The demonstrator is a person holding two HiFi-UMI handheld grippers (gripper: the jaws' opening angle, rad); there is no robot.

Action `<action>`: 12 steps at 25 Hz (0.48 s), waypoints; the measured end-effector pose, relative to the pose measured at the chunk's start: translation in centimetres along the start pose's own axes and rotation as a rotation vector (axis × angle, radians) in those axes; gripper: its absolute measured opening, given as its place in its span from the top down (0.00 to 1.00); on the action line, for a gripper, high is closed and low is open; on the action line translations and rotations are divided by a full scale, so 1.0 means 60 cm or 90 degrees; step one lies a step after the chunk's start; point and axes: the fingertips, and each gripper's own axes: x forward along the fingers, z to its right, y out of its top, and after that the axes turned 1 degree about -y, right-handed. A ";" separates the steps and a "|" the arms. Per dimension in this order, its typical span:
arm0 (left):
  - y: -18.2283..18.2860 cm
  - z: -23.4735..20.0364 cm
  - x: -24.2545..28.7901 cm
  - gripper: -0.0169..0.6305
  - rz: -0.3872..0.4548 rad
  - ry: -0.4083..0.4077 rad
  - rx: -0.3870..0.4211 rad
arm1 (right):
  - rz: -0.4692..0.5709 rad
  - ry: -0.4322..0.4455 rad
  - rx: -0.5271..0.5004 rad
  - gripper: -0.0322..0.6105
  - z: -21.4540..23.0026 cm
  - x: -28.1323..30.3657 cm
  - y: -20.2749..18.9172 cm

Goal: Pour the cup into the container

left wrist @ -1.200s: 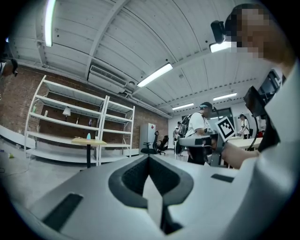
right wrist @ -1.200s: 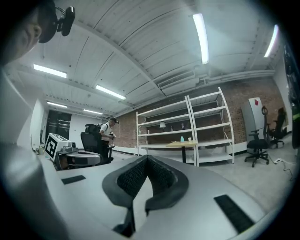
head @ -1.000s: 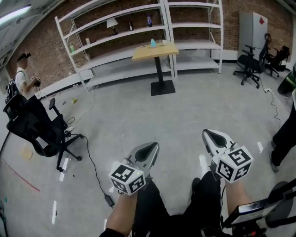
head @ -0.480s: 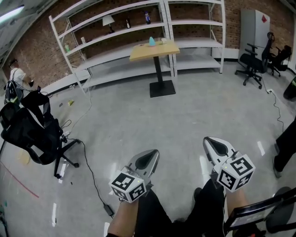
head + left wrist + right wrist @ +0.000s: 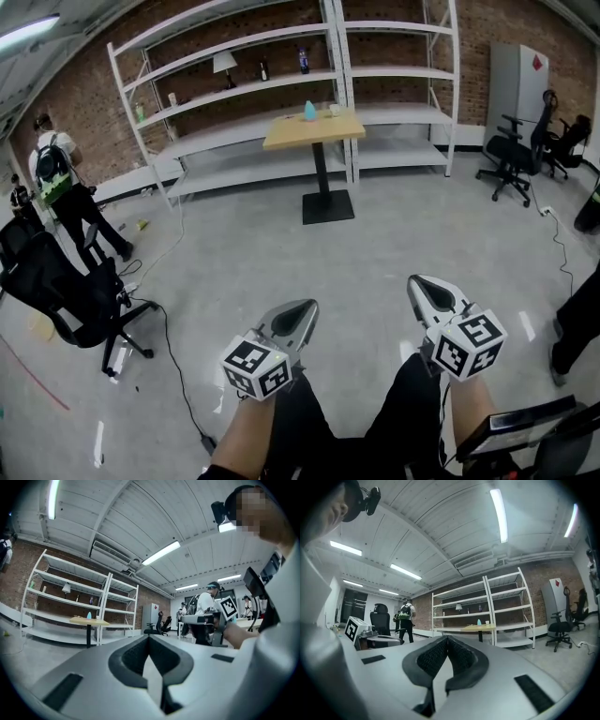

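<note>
Evidently the gap to the desk [image 5: 314, 129] is being closed on foot: the black cable [image 5: 183, 375] on the floor is seen lower in the head view than a second ago, and the office chair [image 5: 66, 291] at the left has slid down and outward, while both claws are kept at the same spot ahead of the person's legs. The left claw [image 5: 292, 323] is held level with its jaws brought together on nothing, and the right claw [image 5: 433, 292] is likewise pressed shut and empty. The task's things are still well apart from both: a pale blue item [image 5: 309, 111] and a small white item [image 5: 334, 109] are set on the desk top, in front of the shelving [image 5: 234, 80]. Which is the cup and which the container cannot be told at this range. Nothing has been grasped or poured yet, so the task is judged to be at its approach stage. The jaws must be opened before the cup can be taken.
</note>
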 end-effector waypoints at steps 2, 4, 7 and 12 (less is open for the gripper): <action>0.009 -0.016 0.014 0.98 -0.002 -0.006 0.012 | 0.014 -0.009 0.002 0.95 0.016 0.023 0.011; 0.015 -0.034 0.023 0.98 -0.004 -0.014 0.023 | 0.024 -0.016 0.004 0.95 0.028 0.051 0.020; 0.021 -0.073 0.042 0.98 -0.008 -0.020 0.025 | 0.025 -0.020 0.008 0.95 0.040 0.095 0.022; 0.021 -0.148 0.108 0.98 -0.003 -0.028 0.016 | 0.013 -0.025 0.005 0.95 0.073 0.165 0.008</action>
